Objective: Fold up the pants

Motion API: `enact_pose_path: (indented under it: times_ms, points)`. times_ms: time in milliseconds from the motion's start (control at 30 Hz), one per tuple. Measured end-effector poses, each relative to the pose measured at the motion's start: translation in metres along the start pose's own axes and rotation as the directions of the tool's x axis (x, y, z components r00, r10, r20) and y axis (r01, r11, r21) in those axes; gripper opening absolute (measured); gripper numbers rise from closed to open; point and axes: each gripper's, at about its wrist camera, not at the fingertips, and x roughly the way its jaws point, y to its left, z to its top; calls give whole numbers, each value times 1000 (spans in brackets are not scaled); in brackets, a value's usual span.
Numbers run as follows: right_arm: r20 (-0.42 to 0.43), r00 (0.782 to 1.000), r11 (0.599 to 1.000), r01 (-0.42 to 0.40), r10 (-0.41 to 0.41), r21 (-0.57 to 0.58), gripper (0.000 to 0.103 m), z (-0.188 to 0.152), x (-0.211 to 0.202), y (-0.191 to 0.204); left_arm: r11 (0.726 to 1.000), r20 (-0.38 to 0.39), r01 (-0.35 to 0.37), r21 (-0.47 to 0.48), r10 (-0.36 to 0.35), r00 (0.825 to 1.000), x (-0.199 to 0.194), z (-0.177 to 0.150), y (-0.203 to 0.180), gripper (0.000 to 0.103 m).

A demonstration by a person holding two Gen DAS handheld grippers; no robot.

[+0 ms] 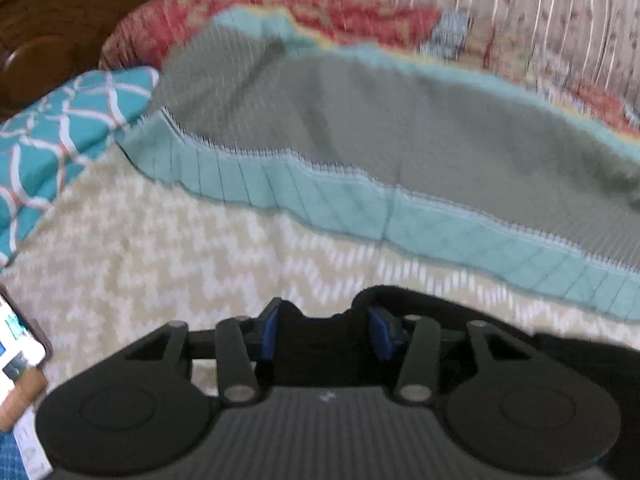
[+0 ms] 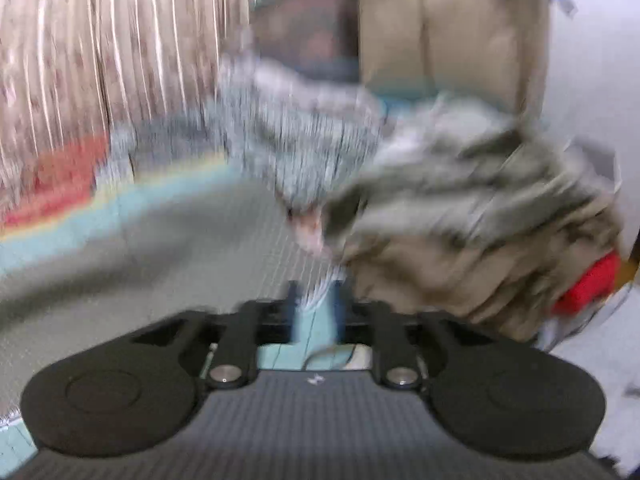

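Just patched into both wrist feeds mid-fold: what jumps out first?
In the left wrist view, a broad grey cloth with a teal border sprawls across the middle, over a cream zigzag bedspread; the left gripper sits low with dark fabric between its blue pads. The right view is heavily blurred: the right gripper pinches teal-edged cloth, with a rumpled heap of clothes to the right.
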Motion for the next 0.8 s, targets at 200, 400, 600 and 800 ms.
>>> enact_pose_path:
  times_ms: [200,400,600,800]
  points:
    - [-60,996,995,-58,62,78,39,-17,-6,-22,998,31,68,17,-68,997,-10,-5,3,62]
    - [-275,942,981,-178,192,73,73,-17,-1,-28,973,125,218,75,-226,966,-39,-4,9,102]
    - [-380,923,979,-133,67,-152,49,-42,23,5,946,35,234,226,-248,968,-19,-12,-17,78]
    - [-143,988,991,-71,54,-112,25,-24,0,6,973,18,115,199,-121,992,2,-13,-26,10]
